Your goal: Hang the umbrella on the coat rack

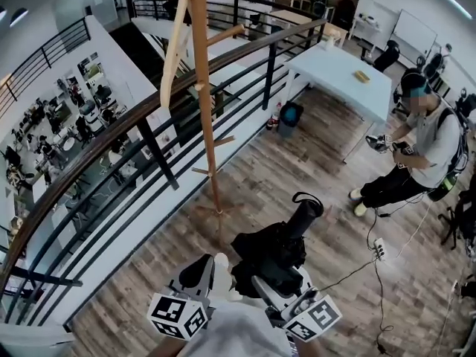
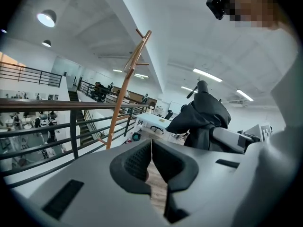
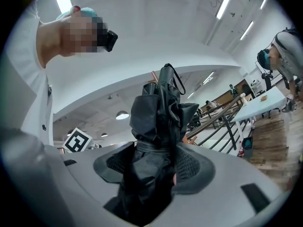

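The right claw clamps wide around the folded black umbrella.

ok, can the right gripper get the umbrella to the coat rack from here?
Likely yes. The right gripper is shut on the folded umbrella, and the coat rack stands just ahead, this side of the railing, with only bare floor between. Which peg it can reach I can't tell.
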`<state>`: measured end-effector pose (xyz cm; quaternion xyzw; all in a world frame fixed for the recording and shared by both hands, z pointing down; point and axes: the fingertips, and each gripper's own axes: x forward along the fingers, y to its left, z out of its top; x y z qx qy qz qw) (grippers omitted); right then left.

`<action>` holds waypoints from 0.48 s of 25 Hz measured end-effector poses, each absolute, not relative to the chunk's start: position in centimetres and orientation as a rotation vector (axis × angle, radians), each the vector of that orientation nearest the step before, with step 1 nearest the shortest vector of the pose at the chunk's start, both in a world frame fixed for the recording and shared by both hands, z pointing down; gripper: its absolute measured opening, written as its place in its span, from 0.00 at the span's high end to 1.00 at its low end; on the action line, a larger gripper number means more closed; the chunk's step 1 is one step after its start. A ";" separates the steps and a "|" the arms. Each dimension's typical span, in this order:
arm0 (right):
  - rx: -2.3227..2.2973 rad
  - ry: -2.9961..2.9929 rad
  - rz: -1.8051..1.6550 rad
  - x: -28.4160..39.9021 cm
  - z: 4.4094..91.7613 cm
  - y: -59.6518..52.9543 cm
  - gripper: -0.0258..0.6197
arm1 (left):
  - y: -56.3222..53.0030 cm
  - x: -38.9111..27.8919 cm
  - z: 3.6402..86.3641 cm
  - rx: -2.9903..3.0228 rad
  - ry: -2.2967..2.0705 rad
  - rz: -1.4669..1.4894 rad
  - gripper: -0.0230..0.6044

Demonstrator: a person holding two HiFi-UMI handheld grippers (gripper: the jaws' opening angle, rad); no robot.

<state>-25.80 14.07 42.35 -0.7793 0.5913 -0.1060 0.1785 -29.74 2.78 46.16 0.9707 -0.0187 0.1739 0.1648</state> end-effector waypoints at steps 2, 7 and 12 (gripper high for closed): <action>-2.217 1.653 -0.293 -24.7 42.3 14.6 0.53 | 3.3 -28.2 46.1 2.776 -0.015 0.509 0.93; -2.234 1.603 -0.276 -20.8 42.3 16.0 0.53 | 4.8 -23.0 45.4 2.816 0.087 0.507 0.93; -2.284 1.573 -0.258 -16.3 42.1 16.3 0.53 | 5.1 -17.8 45.7 2.806 0.146 0.521 0.93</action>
